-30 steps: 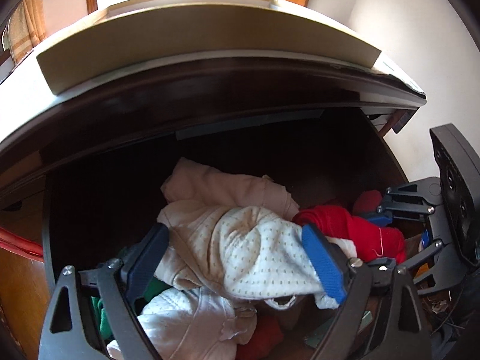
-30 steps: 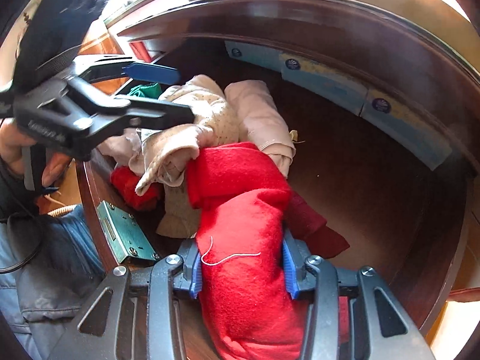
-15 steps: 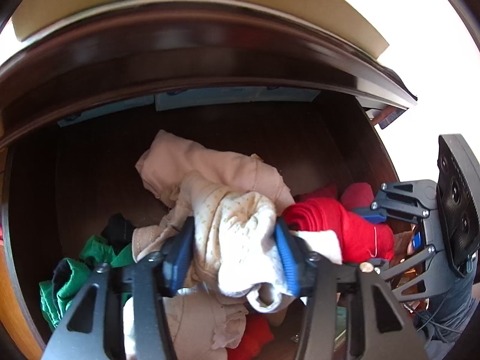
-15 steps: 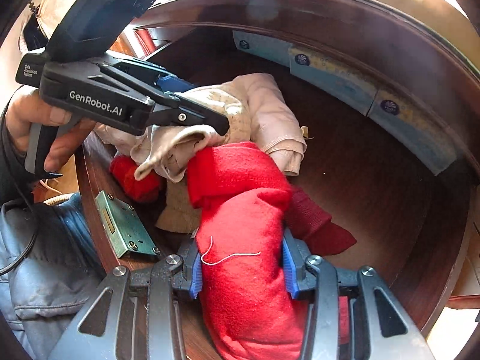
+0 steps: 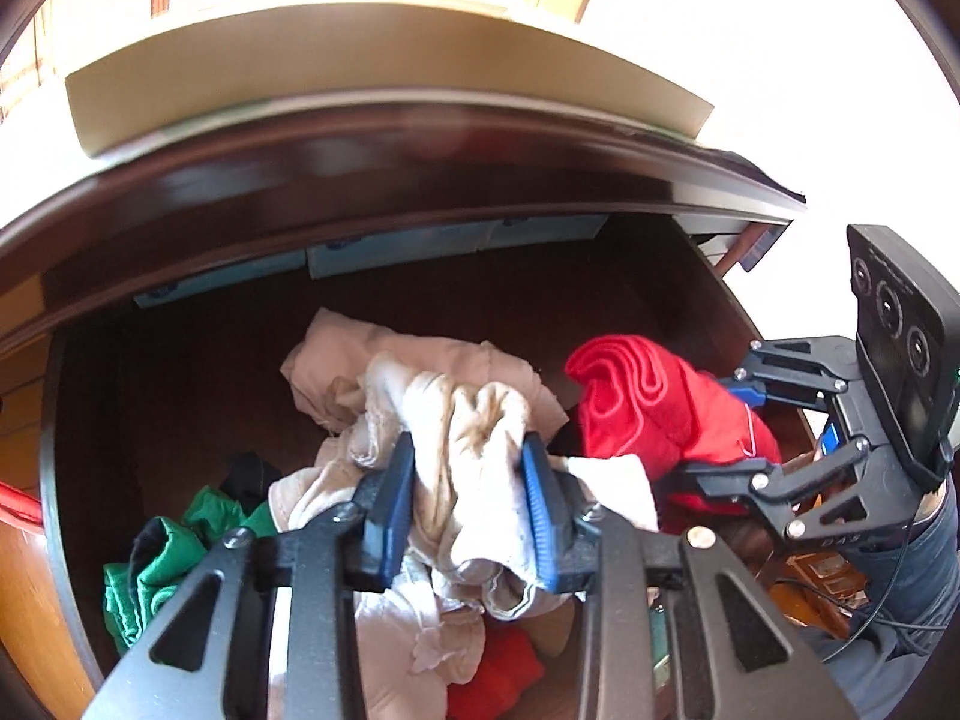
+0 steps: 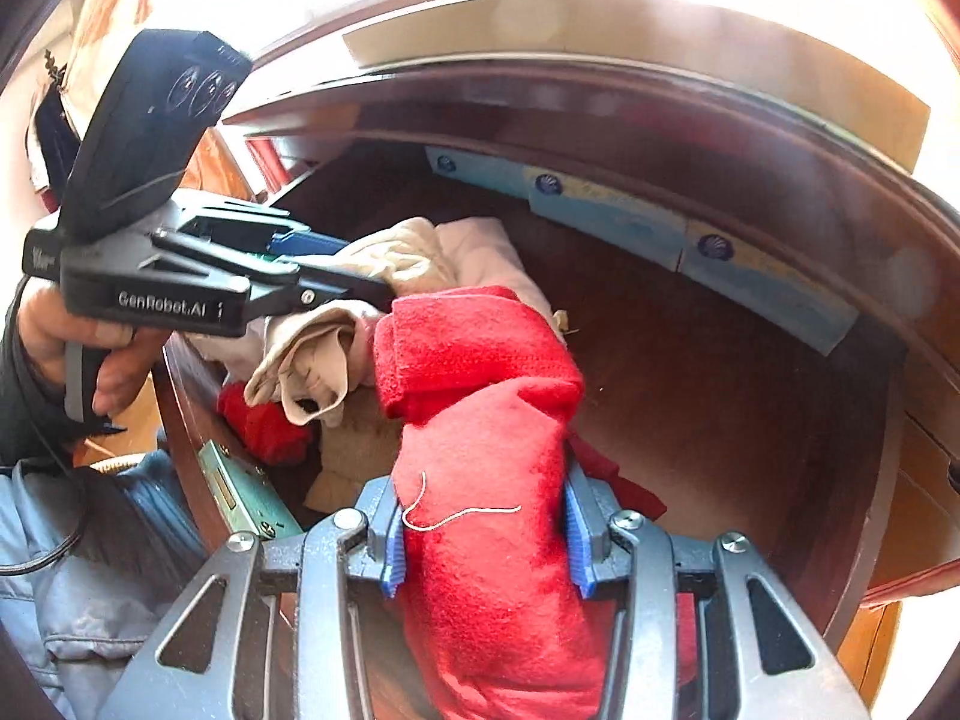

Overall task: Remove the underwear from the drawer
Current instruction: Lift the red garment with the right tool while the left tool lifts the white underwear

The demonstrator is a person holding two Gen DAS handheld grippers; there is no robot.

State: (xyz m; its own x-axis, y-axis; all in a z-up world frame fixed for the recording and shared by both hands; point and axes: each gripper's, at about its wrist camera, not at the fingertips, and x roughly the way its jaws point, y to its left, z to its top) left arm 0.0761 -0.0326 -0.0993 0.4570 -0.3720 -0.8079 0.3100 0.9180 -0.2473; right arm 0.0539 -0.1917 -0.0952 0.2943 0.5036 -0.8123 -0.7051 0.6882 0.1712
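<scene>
Above the open drawer (image 5: 420, 300): left gripper (image 5: 468, 498) clamped on bunched cream underwear (image 5: 474, 420), right gripper (image 6: 483, 531) clamped on rolled red underwear (image 6: 480, 396). Both garments raised but not yet clear of the drawer, resting against the loose pink garment (image 5: 420, 354). Likely trouble: cream folds dragging neighbouring pieces out, or hanging cloth catching on the drawer's front edge and slipping from the pads.
</scene>
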